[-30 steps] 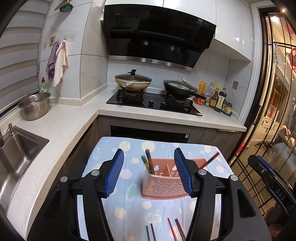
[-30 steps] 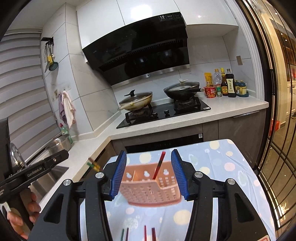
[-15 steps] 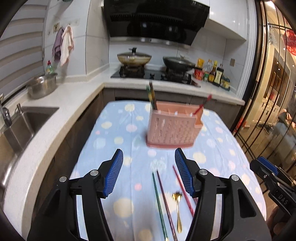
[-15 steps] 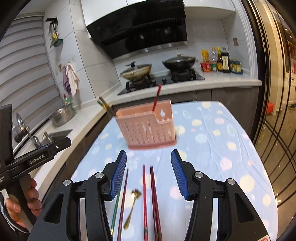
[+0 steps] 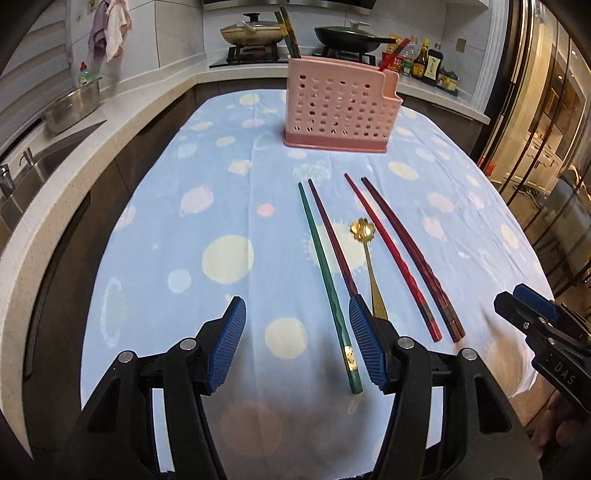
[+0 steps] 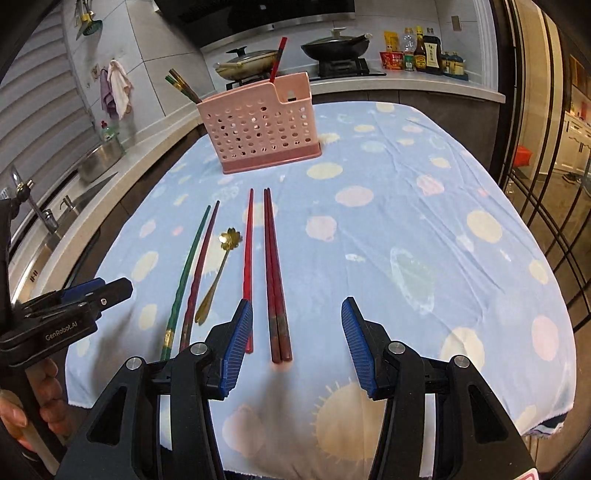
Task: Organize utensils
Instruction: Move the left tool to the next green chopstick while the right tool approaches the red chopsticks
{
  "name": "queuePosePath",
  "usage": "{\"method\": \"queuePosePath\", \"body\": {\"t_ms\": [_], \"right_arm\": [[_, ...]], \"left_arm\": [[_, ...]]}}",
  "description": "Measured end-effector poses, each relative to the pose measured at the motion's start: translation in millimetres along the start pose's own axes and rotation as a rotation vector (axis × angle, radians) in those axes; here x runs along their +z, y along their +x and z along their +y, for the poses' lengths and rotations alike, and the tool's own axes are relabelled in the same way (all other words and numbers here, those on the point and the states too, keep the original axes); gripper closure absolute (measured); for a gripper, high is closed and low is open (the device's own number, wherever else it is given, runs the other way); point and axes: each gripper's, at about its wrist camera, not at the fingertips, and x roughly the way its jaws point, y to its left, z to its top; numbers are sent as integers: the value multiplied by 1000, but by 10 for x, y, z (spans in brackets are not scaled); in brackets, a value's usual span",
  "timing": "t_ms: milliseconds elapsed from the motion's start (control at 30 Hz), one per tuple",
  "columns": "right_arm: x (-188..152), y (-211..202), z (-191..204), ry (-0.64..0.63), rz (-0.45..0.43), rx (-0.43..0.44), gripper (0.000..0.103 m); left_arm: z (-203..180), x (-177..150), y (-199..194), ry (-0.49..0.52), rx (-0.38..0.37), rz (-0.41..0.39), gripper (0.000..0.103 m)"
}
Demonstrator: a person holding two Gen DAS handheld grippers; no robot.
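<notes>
A pink perforated utensil holder [image 5: 341,107] [image 6: 260,127] stands at the far end of the blue spotted tablecloth [image 5: 221,206]. It holds a green and a brown chopstick on its left and a red one on its right. On the cloth lie a green chopstick [image 5: 325,277] [image 6: 186,273], a maroon chopstick [image 5: 332,236] [image 6: 201,266], a gold spoon [image 5: 365,240] [image 6: 221,266], a red chopstick [image 5: 388,247] [image 6: 248,258] and a dark red pair [image 5: 410,251] [image 6: 275,273]. My left gripper [image 5: 295,301] hovers open over the green chopstick's near end. My right gripper [image 6: 296,302] hovers open over the dark red pair's near ends.
A counter with a sink [image 5: 33,173] and a metal bowl [image 5: 74,107] runs along the left. Behind the table are a stove with two pans [image 5: 251,33] and sauce bottles [image 6: 424,51]. Glass doors [image 5: 546,110] stand to the right. A hand [image 6: 22,417] holds the left gripper.
Both grippers have dropped and tilted down toward the cloth. The holder has slid from between the fingers to the far end, and the loose chopsticks and spoon have come fully into view.
</notes>
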Motion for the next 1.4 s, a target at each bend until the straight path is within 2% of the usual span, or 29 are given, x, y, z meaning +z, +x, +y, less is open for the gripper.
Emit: {"method": "queuePosePath", "body": {"t_ms": [200, 500, 700, 867, 1033, 1400], "right_arm": [[-114, 60, -28, 15, 24, 4, 54], [-137, 149, -7, 13, 46, 9, 55], [-120, 260, -9, 9, 57, 5, 59], [-99, 395, 3, 1, 77, 6, 73], [-100, 491, 30, -10, 93, 10, 79], [-95, 536, -63, -1, 88, -7, 81]], "left_arm": [[-72, -217, 146, 19, -11, 57, 48], [-172, -331, 362, 48, -13, 114, 49], [-100, -322, 373, 42, 3, 106, 51], [-66, -320, 377, 40, 8, 102, 52], [-81, -317, 390, 52, 19, 99, 52], [-89, -321, 393, 55, 17, 92, 52]]}}
